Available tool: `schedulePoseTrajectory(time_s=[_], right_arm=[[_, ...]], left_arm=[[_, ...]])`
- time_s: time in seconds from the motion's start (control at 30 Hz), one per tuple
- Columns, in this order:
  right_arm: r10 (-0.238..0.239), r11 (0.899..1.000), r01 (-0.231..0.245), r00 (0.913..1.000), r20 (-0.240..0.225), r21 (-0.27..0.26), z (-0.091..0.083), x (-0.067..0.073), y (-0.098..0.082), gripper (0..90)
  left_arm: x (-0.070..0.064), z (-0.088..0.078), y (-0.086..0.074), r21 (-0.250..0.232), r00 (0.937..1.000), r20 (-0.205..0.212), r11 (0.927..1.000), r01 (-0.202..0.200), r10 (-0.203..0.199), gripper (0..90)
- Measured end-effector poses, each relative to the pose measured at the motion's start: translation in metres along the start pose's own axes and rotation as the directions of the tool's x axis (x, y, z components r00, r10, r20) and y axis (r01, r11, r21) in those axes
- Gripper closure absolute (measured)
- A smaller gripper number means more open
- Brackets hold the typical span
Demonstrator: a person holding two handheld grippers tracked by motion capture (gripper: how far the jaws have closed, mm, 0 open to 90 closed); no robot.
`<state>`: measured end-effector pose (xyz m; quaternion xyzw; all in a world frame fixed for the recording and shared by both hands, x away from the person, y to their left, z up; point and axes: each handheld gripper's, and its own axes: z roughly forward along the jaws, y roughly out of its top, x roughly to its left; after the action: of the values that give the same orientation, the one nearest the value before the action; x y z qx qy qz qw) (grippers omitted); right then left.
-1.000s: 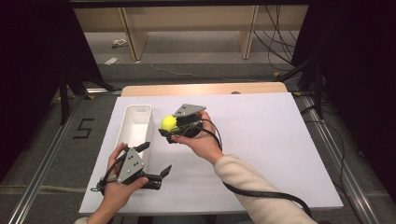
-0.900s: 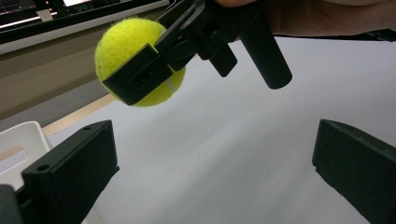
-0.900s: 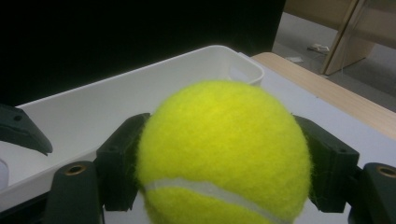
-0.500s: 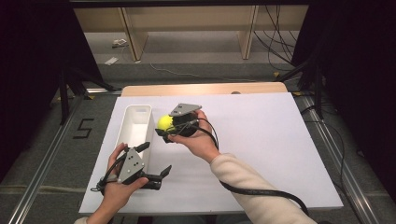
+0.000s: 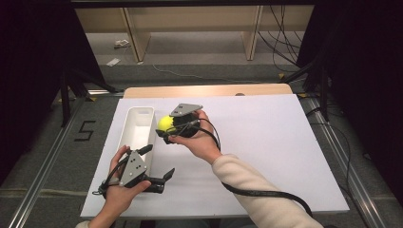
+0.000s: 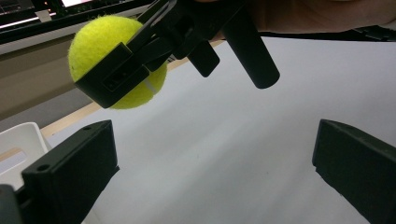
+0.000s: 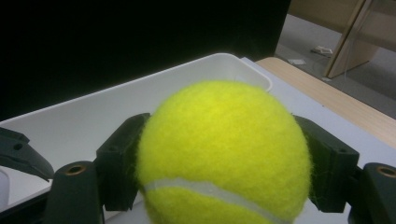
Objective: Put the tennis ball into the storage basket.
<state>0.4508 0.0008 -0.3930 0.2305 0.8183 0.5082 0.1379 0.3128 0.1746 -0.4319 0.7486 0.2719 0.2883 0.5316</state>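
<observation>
Right claw (image 5: pixel 167 130) shifted left toward white bin (image 5: pixel 138 129), clamped on tennis ball (image 5: pixel 165 124), frame centre-left. Bin rim just left of ball. Left claw (image 5: pixel 159 164) wide open, lower left.

One readable mark: a numeral on the floor

A dark figure "5" (image 5: pixel 85 131) stands on the grey floor (image 5: pixel 57 156) at the left of the high view, just outside the left edge of the white table top (image 5: pixel 285 156) and level with the white tray (image 5: pixel 124 137). The tennis ball (image 7: pixel 224 149) shows a plain white seam and no readable brand in the right gripper view, and the tray carries no lettering that can be made out.
</observation>
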Motion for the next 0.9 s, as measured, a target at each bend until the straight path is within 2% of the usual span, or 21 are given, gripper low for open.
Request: schedulePoseTrajectory(time_s=[0.9], right_arm=[[-0.017,1.000,0.017,0.9998,-0.014,0.002,0.009,0.005,0.012,27.0]], left_arm=[[0.000,0.000,0.000,-0.002,1.0000,0.003,1.0000,-0.004,0.004,0.0]])
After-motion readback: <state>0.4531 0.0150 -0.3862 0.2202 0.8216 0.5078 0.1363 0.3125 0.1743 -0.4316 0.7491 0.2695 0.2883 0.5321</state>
